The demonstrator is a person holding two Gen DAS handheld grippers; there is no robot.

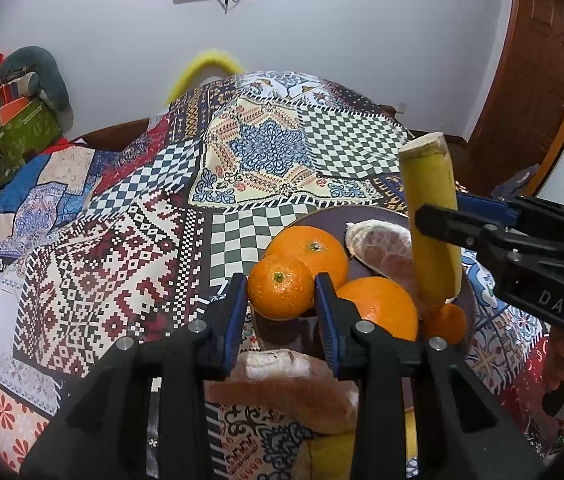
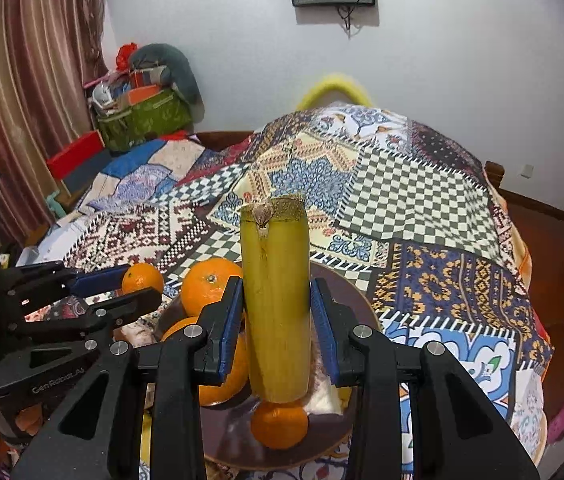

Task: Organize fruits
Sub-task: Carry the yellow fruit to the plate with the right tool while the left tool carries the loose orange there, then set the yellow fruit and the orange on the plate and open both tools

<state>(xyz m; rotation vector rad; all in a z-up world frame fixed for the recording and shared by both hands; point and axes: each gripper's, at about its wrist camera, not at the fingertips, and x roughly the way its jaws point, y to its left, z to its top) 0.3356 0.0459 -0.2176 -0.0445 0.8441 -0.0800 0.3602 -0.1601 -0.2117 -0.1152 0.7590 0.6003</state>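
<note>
My left gripper (image 1: 281, 294) is shut on a small orange (image 1: 279, 289) and holds it at the near left rim of a dark round plate (image 1: 378, 214). The plate holds two more oranges (image 1: 310, 249), a peeled orange (image 1: 382, 246) and a small one (image 1: 444, 322). My right gripper (image 2: 275, 314) is shut on a yellow-green sugarcane stick (image 2: 275, 300) and holds it upright over the plate (image 2: 356, 300). In the right wrist view the left gripper (image 2: 137, 288) holds its orange (image 2: 142, 278) left of the plate.
A patchwork cloth (image 1: 129, 240) covers the table. A pinkish bag-like bundle (image 1: 282, 392) lies under my left gripper. A green bag of clutter (image 2: 141, 120) and a red box (image 2: 75, 154) stand at the back left. A wooden door (image 1: 530, 80) is at the right.
</note>
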